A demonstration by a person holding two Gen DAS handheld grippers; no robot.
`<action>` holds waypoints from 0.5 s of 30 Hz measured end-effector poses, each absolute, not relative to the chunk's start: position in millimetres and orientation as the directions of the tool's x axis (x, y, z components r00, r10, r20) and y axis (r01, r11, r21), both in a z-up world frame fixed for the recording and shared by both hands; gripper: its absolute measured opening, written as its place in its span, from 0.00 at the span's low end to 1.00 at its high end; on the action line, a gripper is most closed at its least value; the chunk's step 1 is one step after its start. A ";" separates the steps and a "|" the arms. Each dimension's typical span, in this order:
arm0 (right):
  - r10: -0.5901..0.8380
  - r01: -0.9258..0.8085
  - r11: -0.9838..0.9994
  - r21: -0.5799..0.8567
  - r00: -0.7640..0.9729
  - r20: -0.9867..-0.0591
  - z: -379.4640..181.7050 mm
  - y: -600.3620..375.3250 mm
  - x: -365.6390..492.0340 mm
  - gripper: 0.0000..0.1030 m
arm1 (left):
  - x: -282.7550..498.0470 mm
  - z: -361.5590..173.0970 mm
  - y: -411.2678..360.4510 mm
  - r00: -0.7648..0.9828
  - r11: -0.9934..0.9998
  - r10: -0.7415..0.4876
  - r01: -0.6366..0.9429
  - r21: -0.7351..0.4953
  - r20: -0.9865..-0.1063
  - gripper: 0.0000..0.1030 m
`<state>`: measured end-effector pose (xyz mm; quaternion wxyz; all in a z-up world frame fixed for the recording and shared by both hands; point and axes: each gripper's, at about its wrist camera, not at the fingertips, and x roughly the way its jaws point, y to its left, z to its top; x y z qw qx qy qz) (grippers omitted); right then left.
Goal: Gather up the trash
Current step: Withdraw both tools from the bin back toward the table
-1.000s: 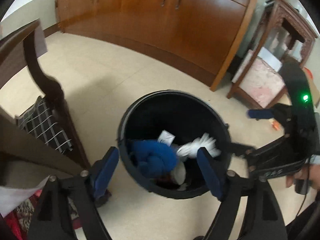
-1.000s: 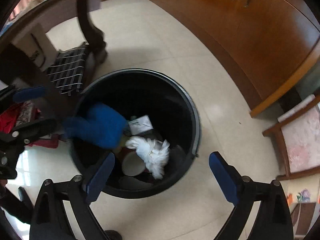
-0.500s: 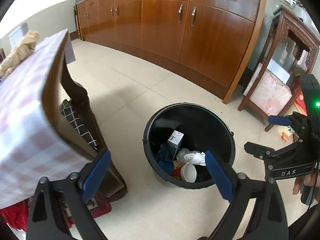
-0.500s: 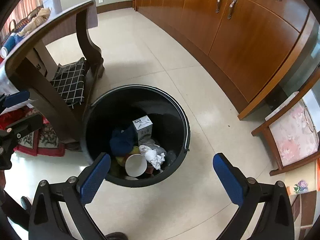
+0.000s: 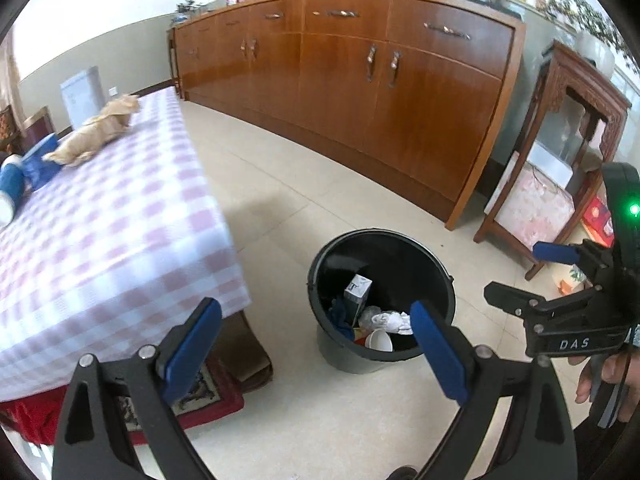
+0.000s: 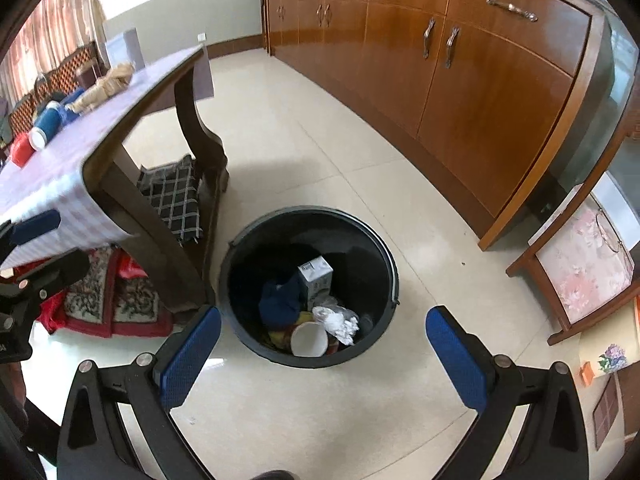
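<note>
A black trash bin (image 5: 380, 236) (image 6: 308, 210) stands on the tiled floor beside the table. Inside lie a dark blue cloth (image 6: 280, 304), a white carton (image 6: 316, 280), crumpled white tissue (image 6: 336, 322) and a white cup (image 6: 308, 340). My left gripper (image 5: 316, 332) hangs above and in front of the bin, open and empty. The right gripper (image 6: 324, 328) is also open wide and empty over the bin's near side. On the checked tablecloth (image 5: 120, 220) rest a crumpled tan paper (image 5: 96, 132), blue cans (image 6: 46, 122) and a red object (image 6: 22, 148).
A long wooden cabinet (image 5: 360, 80) runs along the far wall. A wooden stand with a floral cushion (image 5: 532, 212) is right of the bin. A checked cushion (image 6: 172, 196) and patterned rugs (image 6: 108, 296) lie under the table. A hand (image 5: 600, 376) holds the right gripper.
Both grippers have risen and drawn back from the bin. The blue cloth and white tissue, falling a second ago, now lie inside. The table top has come into view.
</note>
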<state>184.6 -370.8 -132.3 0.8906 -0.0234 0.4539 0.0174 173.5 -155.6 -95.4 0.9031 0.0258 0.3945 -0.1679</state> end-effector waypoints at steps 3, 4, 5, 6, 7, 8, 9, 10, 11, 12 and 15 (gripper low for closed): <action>0.020 -0.054 0.998 -0.017 0.610 -0.792 -120.1 -360.3 180.3 1.00 | 167.1 -86.8 -139.8 0.655 0.952 -0.267 0.292 -0.089 -0.707 0.93; 0.026 -0.060 0.998 -0.014 0.617 -0.786 -114.6 -354.1 179.8 1.00 | 165.3 -84.0 -134.0 0.662 0.955 -0.262 0.282 -0.090 -0.703 0.93; 0.031 -0.065 0.998 -0.013 0.624 -0.781 -110.3 -349.1 179.1 1.00 | 163.4 -81.0 -127.8 0.671 0.959 -0.253 0.269 -0.089 -0.697 0.93; 0.036 -0.071 0.997 -0.012 0.629 -0.777 -106.9 -345.0 179.0 1.00 | 161.7 -78.2 -121.3 0.678 0.962 -0.247 0.259 -0.090 -0.692 0.93; 0.047 -0.086 0.996 -0.010 0.635 -0.771 -101.2 -336.8 179.4 1.00 | 159.9 -76.0 -116.7 0.683 0.964 -0.243 0.251 -0.090 -0.689 0.93; 0.054 -0.097 0.995 -0.012 0.641 -0.766 -97.1 -330.3 179.5 1.00 | 158.2 -72.7 -109.4 0.693 0.967 -0.232 0.238 -0.087 -0.682 0.93; 0.060 -0.109 0.994 -0.014 0.648 -0.760 -92.8 -323.5 179.9 1.00 | 156.1 -70.0 -104.6 0.699 0.969 -0.227 0.230 -0.087 -0.678 0.93; 0.069 -0.121 0.993 -0.015 0.653 -0.754 -88.6 -316.0 180.1 1.00 | 154.8 -67.5 -99.5 0.705 0.972 -0.219 0.220 -0.086 -0.674 0.93; 0.079 -0.133 0.991 -0.012 0.657 -0.750 -84.9 -308.7 180.3 1.00 | 153.3 -64.2 -91.8 0.715 0.975 -0.207 0.204 -0.083 -0.668 0.93; 0.087 -0.143 0.990 -0.011 0.660 -0.746 -82.4 -303.1 180.5 1.00 | 151.5 -61.7 -86.2 0.721 0.977 -0.200 0.195 -0.083 -0.663 0.93; 0.116 -0.180 0.984 -0.010 0.673 -0.730 -71.6 -279.8 180.9 1.00 | 146.7 -53.4 -66.5 0.741 0.984 -0.171 0.157 -0.080 -0.650 0.93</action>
